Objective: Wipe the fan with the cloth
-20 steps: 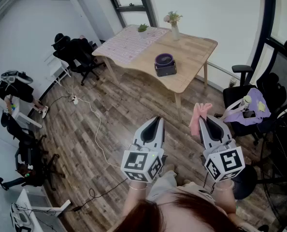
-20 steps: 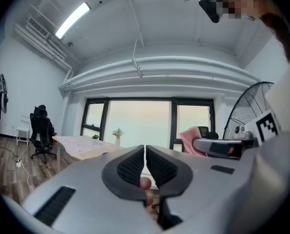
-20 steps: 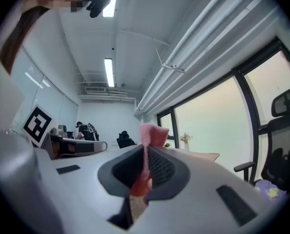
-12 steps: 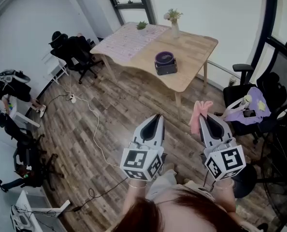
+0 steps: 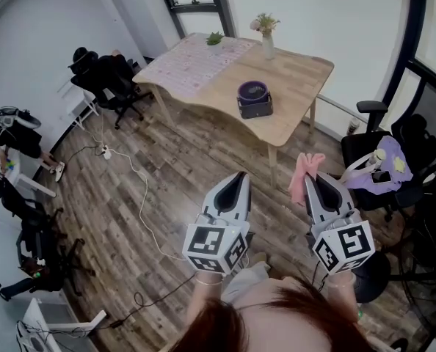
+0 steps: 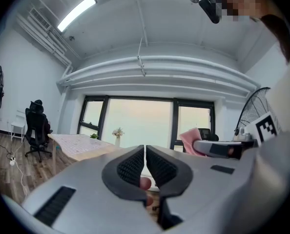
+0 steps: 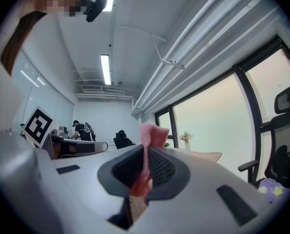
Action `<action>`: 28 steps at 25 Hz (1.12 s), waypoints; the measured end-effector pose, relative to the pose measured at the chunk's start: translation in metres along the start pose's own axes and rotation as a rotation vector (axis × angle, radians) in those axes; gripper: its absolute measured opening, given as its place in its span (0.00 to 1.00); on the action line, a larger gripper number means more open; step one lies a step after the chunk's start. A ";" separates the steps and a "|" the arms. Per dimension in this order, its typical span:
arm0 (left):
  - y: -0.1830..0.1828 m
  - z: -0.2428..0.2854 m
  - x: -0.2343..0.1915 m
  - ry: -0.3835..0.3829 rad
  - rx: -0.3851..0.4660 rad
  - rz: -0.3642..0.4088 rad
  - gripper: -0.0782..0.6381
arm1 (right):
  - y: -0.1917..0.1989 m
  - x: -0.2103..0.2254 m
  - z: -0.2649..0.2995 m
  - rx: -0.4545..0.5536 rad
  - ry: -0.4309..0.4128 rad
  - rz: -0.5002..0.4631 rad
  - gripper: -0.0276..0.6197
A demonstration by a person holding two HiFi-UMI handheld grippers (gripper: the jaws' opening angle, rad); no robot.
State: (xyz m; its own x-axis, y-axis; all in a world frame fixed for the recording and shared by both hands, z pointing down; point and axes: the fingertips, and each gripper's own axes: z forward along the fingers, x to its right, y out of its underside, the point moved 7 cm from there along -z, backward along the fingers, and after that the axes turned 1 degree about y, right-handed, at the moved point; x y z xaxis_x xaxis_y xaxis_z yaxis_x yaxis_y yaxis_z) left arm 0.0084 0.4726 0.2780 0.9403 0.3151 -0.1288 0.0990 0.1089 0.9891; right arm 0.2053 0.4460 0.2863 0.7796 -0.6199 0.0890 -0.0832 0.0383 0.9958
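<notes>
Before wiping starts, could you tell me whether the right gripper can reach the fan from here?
Probably not yet: the right gripper, shut on the cloth, hangs over the floor, well short of the fan on the table. Nothing blocks the way.

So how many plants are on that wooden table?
2: a vase of flowers at the far edge, and a small green plant left of it. None appears hidden.

My left tongs (image 6: 145,154) are pressed together, nothing between them. Beyond, the pink cloth (image 6: 189,139) sticks up from my right tongs (image 6: 220,148); the worktop (image 6: 79,146) stands left.
</notes>
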 end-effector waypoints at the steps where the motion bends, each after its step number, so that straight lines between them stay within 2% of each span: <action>1: 0.000 0.002 -0.006 0.002 -0.001 -0.001 0.13 | 0.001 -0.001 0.006 -0.001 0.001 0.000 0.08; 14: -0.010 0.033 -0.074 0.063 -0.001 -0.009 0.13 | 0.003 -0.020 0.073 -0.011 0.046 -0.024 0.08; 28: -0.005 0.050 -0.109 0.089 -0.027 -0.033 0.13 | 0.012 -0.025 0.106 -0.037 0.071 -0.026 0.08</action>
State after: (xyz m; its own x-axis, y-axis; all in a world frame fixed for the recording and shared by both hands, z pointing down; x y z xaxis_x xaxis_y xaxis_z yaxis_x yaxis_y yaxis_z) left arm -0.0780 0.3907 0.2905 0.9040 0.3930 -0.1684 0.1196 0.1457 0.9821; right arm 0.1191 0.3788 0.2936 0.8233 -0.5641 0.0631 -0.0403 0.0527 0.9978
